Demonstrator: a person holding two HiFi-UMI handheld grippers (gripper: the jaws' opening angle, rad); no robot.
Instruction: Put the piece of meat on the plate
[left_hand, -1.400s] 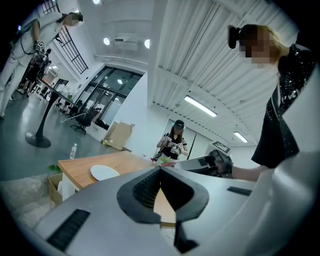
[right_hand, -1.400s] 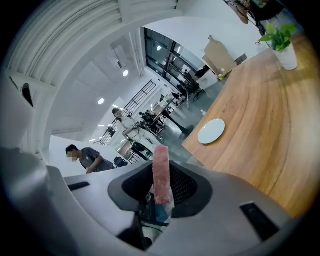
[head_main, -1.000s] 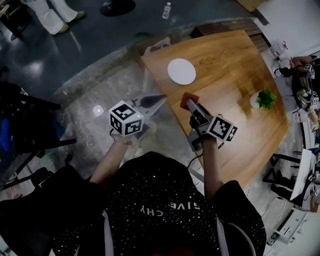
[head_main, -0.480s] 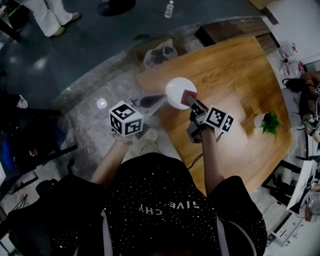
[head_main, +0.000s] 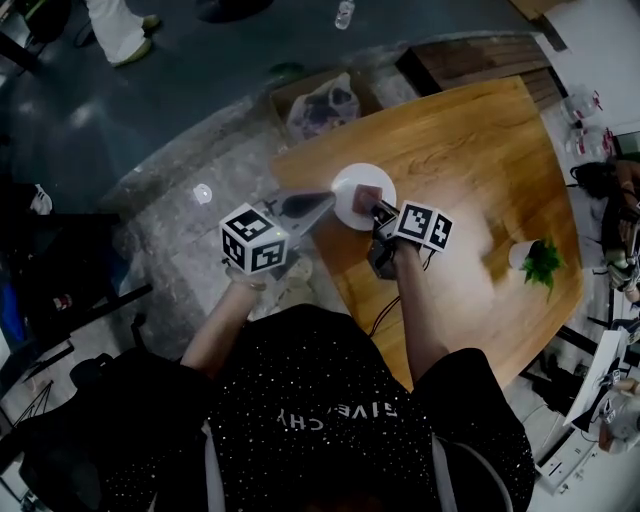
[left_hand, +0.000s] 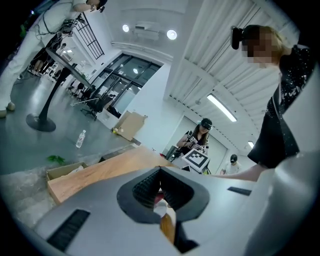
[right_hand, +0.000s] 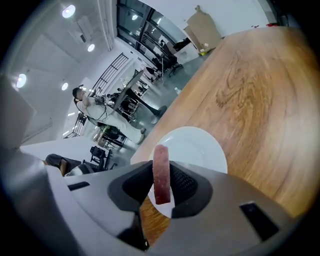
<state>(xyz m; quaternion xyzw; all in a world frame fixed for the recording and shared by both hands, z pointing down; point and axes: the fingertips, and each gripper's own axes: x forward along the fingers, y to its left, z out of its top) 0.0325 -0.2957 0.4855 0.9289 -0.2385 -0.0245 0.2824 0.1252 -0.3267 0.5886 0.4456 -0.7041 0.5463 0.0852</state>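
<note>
Our right tool (right_hand: 160, 194) is clenched on the thin reddish-brown slice of meat (right_hand: 161, 175), which stands on edge between the jaws and sticks out beyond their tips. It hangs over the round white plate (right_hand: 200, 147), toward the side of the plate nearest us. We cannot tell whether its lower end touches the plate. The main risk, as we judge it, lies in the release. A slice held upright like this may topple sideways when the jaws part, and from so near the rim it could slide off the plate onto the light wooden desk (right_hand: 250, 85). It may also cling to one ribbed pad and lift away with the tool. The plate sits right at the desk's edge, so a downward push or a sideways drag from the right tool (head_main: 380, 211) could tip it or send it over. Our left tool (head_main: 322, 199) is closed with nothing in it, and its tip lies just beside the plate (head_main: 348, 183) on the side off the desk. A careless drift there could knock the rim.
</note>
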